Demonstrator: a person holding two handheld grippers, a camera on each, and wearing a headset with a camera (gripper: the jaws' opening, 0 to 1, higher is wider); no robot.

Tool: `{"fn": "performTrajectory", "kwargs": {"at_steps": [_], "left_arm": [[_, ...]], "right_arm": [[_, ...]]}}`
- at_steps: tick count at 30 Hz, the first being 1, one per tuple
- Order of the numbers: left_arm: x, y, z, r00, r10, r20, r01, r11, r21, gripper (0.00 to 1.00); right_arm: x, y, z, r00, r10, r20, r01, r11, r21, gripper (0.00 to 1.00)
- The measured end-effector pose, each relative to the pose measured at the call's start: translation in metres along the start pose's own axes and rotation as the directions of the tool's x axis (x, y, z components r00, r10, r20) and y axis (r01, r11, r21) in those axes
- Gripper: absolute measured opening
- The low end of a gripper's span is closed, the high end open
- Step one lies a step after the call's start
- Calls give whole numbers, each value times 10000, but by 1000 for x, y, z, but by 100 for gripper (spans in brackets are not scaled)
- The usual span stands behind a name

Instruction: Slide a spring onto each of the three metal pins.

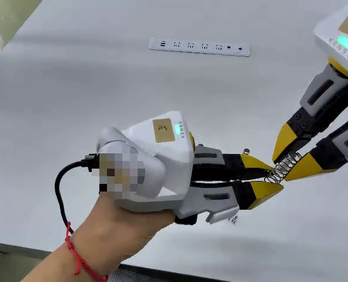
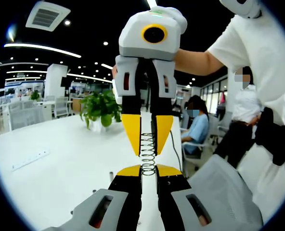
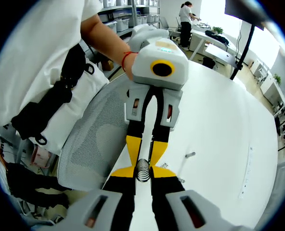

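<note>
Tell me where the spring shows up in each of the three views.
Head view: spring right of centre, slanting.
Left gripper view: spring at centre, upright.
Right gripper view: spring low centre, seen nearly end-on.
Shared landmark: white power strip.

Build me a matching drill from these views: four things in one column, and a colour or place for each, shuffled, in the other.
Things:
1. spring
2. power strip
3. wrist cord
4. cable

Matches:
A. black, running from the back of the left tool
B. flat on the far side of the white table
C. red
D. held between the tips of the left tool and the right tool

Pairs: 1-D, 2-B, 3-C, 4-A.
</note>
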State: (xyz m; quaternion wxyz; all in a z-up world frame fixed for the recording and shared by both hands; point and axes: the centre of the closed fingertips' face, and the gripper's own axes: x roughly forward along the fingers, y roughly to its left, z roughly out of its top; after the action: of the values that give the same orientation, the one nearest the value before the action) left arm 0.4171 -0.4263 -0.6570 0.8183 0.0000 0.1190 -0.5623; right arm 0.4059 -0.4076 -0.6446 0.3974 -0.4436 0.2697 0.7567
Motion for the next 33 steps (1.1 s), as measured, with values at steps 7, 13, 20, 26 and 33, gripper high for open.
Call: {"fn": "performTrajectory", "kwargs": {"at_steps": [7, 13, 20, 26, 33], "left_arm": [[0, 1, 0, 10000, 39, 36, -39, 10000, 17, 10], [-1, 3, 1, 9999, 108, 134, -109, 9999, 46, 10], [-3, 5, 1, 9997, 184, 173, -184, 9998, 37, 11], [-5, 6, 0, 9995, 224, 207, -224, 9997, -10, 11], [-8, 8, -3, 9992, 343, 189, -342, 9994, -64, 17]], "right_arm": [[0, -1, 1, 10000, 11, -33, -11, 10000, 14, 12], [-1, -4, 0, 10000, -14, -66, 14, 10000, -27, 12], [1, -6, 1, 9999, -48, -135, 47, 10000, -65, 12], [3, -7, 4, 9998, -46, -192, 44, 10000, -85, 12], [4, -12, 6, 9999, -20, -116, 20, 10000, -20, 12]]}}
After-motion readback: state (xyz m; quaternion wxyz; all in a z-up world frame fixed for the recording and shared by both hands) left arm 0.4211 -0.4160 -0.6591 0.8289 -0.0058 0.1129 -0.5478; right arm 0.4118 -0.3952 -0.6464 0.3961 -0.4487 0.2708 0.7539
